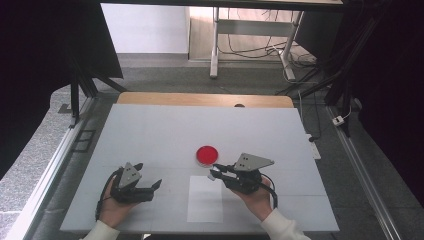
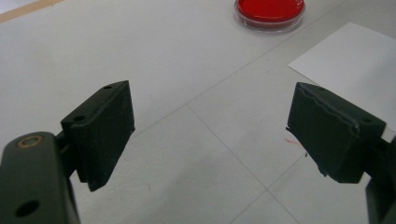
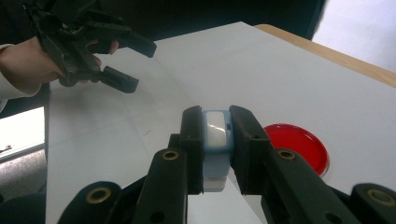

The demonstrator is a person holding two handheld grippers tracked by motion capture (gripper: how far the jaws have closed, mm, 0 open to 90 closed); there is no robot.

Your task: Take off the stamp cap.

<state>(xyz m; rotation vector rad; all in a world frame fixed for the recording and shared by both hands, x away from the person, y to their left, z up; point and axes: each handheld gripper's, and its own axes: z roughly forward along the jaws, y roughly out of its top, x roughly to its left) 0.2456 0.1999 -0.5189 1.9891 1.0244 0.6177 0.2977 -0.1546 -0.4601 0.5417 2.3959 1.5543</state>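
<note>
- The room: dark curtains hang at both sides, a grey floor runs beyond the table, and a second table's legs point(image 1: 215, 45) stand at the back with cables point(image 1: 255, 50) trailing on the floor beneath. A rail point(image 1: 47, 165) runs along the left edge of the workspace.
- The table point(image 1: 150, 135) is a white, matte top marked by thin seam lines, with a strip of wood edge point(image 1: 200, 99) showing at its far side. It looks flat and bare, which leaves both hands room to work.
- A white sheet point(image 1: 205, 202) lies flat near the person's side, between the two hands. Judging by its place, it is likely a target spot for setting something down.
- The left gripper point(image 1: 150, 187) is held low over the table left of the sheet, its jaws spread wide with nothing between them. It seems parked there, ready to help rather than working.
- The right gripper point(image 1: 216, 172) is held above the sheet's far edge, pointing left across the table. Its jaws are clamped on a small block point(image 3: 215, 135), pale blue with a white face, gripped by its two flat sides so it stands squarely between the pads. That grip looks firm enough to carry it.
- A red dish point(image 1: 206, 155), round and shallow with a clear rim, sits on the table just beyond the right gripper's tips, apart from the block. The block is nearer to it than to anything else, so either dish or sheet may be where it goes.
</note>
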